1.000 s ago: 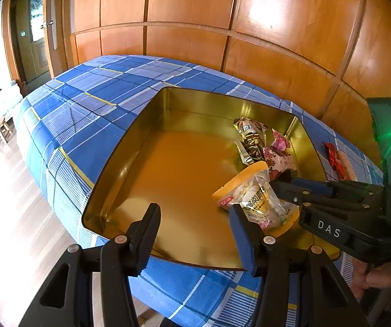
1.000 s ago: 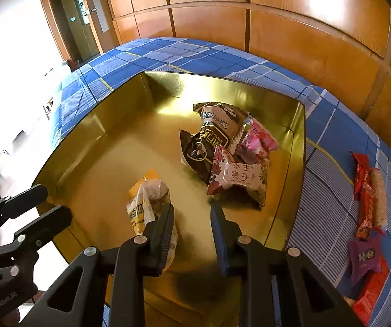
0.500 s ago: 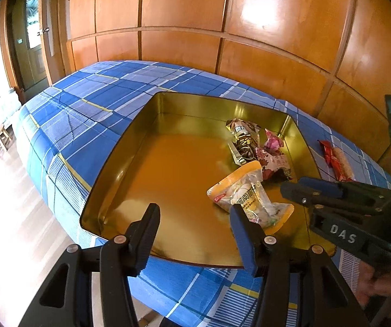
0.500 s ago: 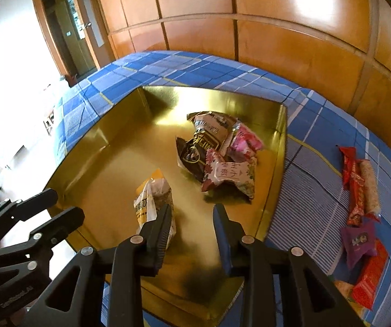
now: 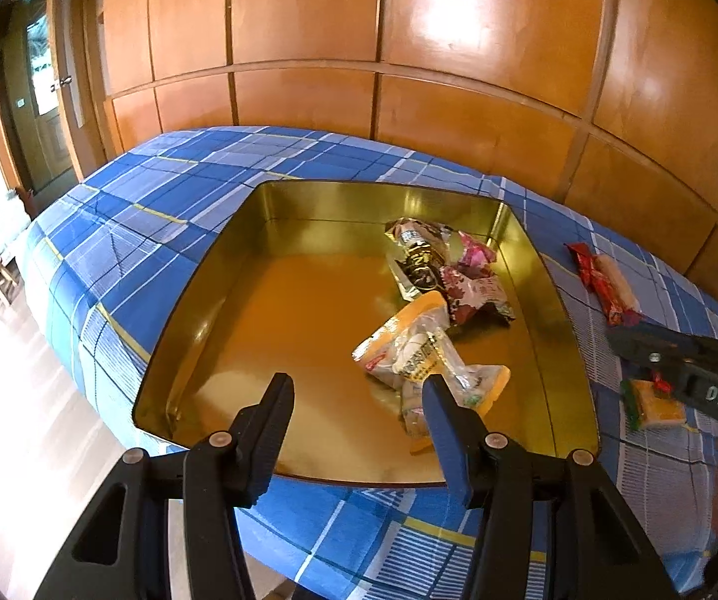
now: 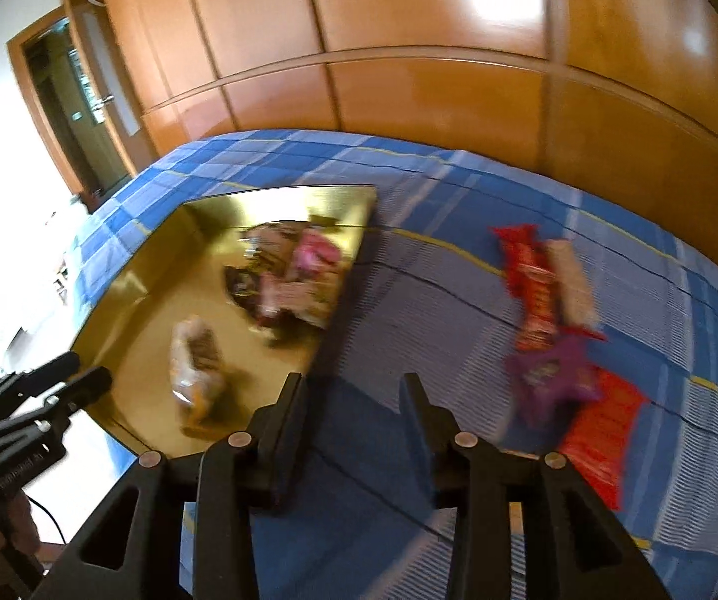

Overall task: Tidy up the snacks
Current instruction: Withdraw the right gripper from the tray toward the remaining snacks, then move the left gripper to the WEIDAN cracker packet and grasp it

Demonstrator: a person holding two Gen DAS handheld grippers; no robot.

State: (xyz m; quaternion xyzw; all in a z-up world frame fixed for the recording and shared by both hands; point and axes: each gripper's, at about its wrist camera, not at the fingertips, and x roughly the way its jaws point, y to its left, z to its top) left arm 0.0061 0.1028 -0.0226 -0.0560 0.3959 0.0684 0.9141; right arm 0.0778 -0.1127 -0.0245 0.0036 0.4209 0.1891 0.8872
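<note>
Moved: my right gripper (image 6: 354, 395) swung off the tin (image 5: 199, 300) toward table snacks (image 6: 549, 375) | both grippers gaping, empty; left gripper (image 5: 356, 400) hovers over tin | done: four packets (image 5: 424, 355) inside | left: several outside

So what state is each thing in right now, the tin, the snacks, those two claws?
Tin: open, no lid on it, partly filled.
Yellow pack: lying loose in the tin.
Pink pack: in the tin, piled with others.
Red pack: still on the cloth.
Purple pack: still on the cloth.
Left gripper: open, empty.
Right gripper: open, empty.
</note>
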